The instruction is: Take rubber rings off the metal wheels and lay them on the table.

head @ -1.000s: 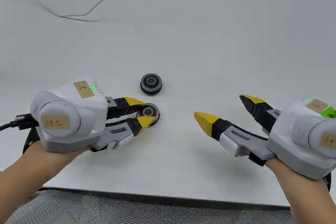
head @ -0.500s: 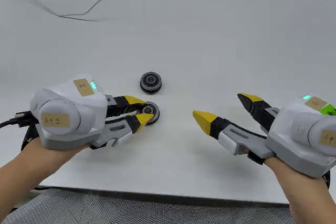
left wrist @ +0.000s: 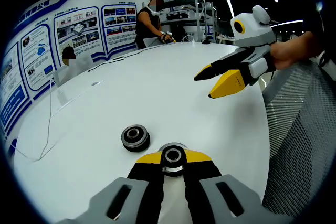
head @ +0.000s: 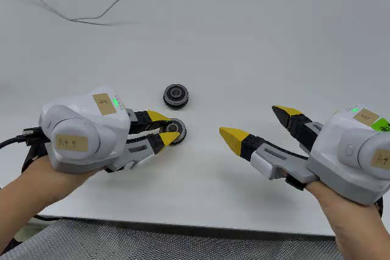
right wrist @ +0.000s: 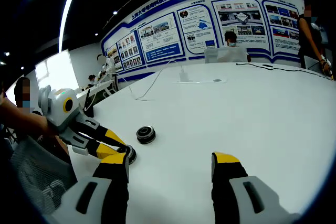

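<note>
**Near wheel [head: 175,130] clamped in the left gripper [head: 166,128]; right gripper [head: 253,122] open, off to the wheel's right.**

The near wheel lies flat on the table [head: 256,47] at front left, hub up, with the far wheel [head: 175,95] just behind it. The left gripper is closed narrow on it, one jaw on each side of the rim. The right gripper hangs wide and empty, well apart from the wheel, its tips aimed leftward at it. To peel the ring, I judge it must come in leftward and take the rim on its free side.
</note>
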